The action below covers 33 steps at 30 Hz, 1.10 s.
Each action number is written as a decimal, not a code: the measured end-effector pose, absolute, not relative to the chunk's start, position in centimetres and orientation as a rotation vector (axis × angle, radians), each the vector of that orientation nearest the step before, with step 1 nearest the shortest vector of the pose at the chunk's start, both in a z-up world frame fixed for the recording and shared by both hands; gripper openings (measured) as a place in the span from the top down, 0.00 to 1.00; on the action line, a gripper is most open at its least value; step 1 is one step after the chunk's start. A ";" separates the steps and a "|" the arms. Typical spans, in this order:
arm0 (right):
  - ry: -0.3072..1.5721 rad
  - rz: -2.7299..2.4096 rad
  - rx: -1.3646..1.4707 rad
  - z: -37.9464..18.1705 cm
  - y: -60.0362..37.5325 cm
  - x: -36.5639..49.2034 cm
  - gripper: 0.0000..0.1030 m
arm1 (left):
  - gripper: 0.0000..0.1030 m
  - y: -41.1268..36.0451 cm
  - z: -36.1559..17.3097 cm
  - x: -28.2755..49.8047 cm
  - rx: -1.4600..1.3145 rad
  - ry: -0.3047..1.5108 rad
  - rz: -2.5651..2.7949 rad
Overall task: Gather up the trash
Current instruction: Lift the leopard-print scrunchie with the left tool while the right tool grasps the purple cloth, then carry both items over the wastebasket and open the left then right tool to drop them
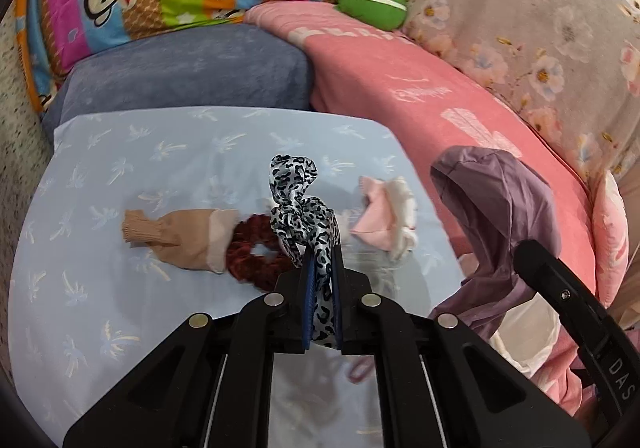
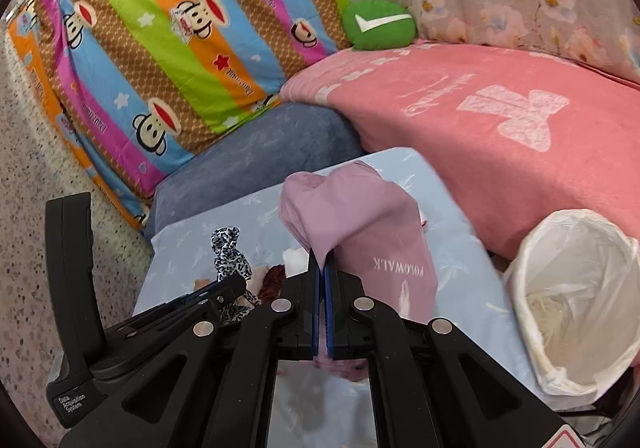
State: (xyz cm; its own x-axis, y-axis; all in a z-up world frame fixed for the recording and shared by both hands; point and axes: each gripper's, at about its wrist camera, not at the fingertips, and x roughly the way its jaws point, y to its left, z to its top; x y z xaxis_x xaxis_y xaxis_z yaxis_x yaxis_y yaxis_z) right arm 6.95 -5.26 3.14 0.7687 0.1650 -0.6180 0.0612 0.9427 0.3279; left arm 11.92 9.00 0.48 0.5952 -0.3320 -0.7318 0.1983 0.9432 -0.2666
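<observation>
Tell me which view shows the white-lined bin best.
The right wrist view: the bin shows its open mouth and white liner, right of the pale blue pillow. The left wrist view shows only a white sliver behind the purple cloth.

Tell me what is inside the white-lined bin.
The bin holds a white plastic liner that sags into crinkled folds at the bottom. No item shows in it; the near wall hides part of the floor.

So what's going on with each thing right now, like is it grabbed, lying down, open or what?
Left gripper: jaws shut on the leopard-print scarf, lifted.
Right gripper: jaws shut on the purple sock, lifted.
Dark red scrunchie: lying flat on the light blue pillow.
Tan sock: lying loose.
Pink cloth: crumpled, loose.
Trash bin: open, lined with a white bag.
</observation>
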 end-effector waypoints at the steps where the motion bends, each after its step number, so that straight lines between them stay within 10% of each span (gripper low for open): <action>1: 0.689 0.050 0.345 3.4 -5.9 6.7 0.98 | 0.93 8.5 0.7 11.7 -0.156 0.876 -0.320; 33: 0.584 -0.281 0.514 3.3 -26.1 -3.3 0.98 | 0.92 -11.5 2.3 6.0 0.118 0.848 -0.659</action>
State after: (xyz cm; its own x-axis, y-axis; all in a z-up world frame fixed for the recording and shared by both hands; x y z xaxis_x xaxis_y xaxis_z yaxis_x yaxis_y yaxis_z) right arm -3.34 -26.10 3.28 0.8014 -0.1083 -0.5883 0.3922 0.8377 0.3800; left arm 6.04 -11.47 2.31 0.4772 -0.4926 -0.7278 0.5830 0.7971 -0.1572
